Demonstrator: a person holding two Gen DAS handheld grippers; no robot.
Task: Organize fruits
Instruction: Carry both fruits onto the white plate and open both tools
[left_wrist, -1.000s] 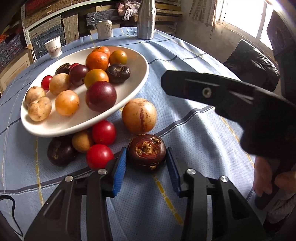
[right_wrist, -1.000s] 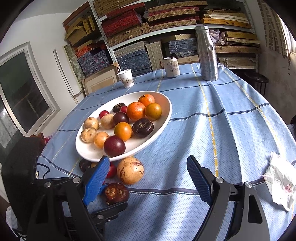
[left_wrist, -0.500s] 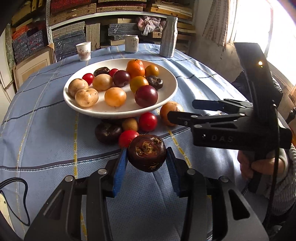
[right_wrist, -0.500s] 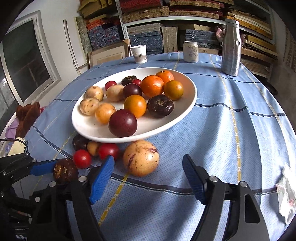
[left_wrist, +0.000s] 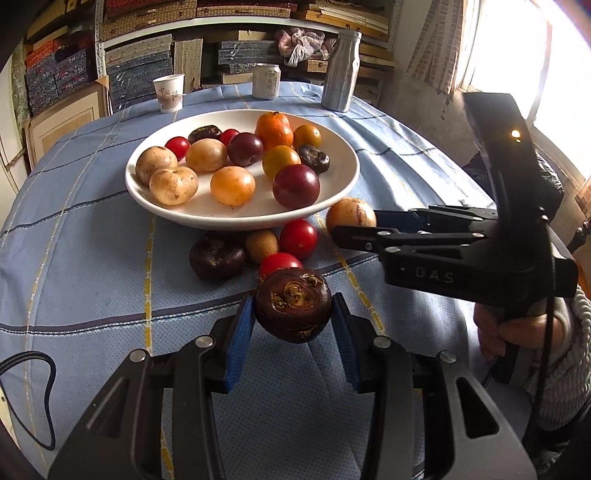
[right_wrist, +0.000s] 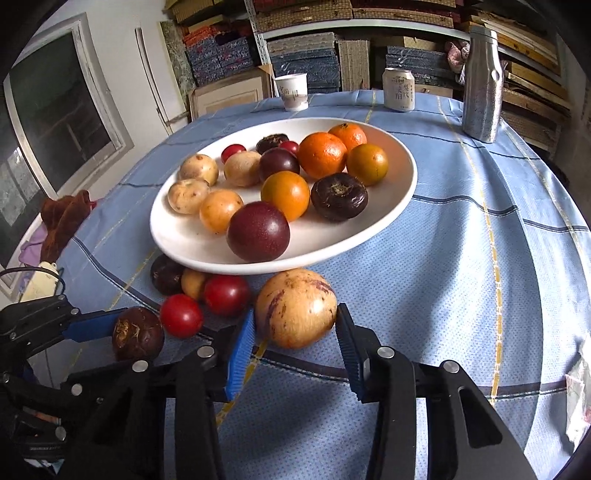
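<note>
My left gripper (left_wrist: 291, 307) is shut on a dark purple-brown fruit (left_wrist: 293, 312) and holds it just above the blue cloth, in front of the white plate (left_wrist: 334, 190). A yellow, purple-streaked fruit (right_wrist: 295, 308) sits on the cloth against the plate's near rim (right_wrist: 404, 177), with my right gripper (right_wrist: 295, 320) around it. Its jaws are closing and both blue pads touch the fruit's sides. The plate carries several oranges, plums and tan fruits. Beside it on the cloth lie a dark fruit (left_wrist: 217, 256), a small tan one (left_wrist: 261, 244) and two red tomatoes (left_wrist: 298, 238).
A paper cup (left_wrist: 169, 92), a can (left_wrist: 266, 80) and a metal bottle (left_wrist: 340, 70) stand at the table's far side before stacked shelves. A crumpled tissue (right_wrist: 580, 387) lies at the right edge. A hand (left_wrist: 495, 332) holds the right gripper's handle.
The right gripper came in low around the yellow fruit and its wide jaws narrowed onto it. The left gripper drew back from the plate with the dark fruit in it.
</note>
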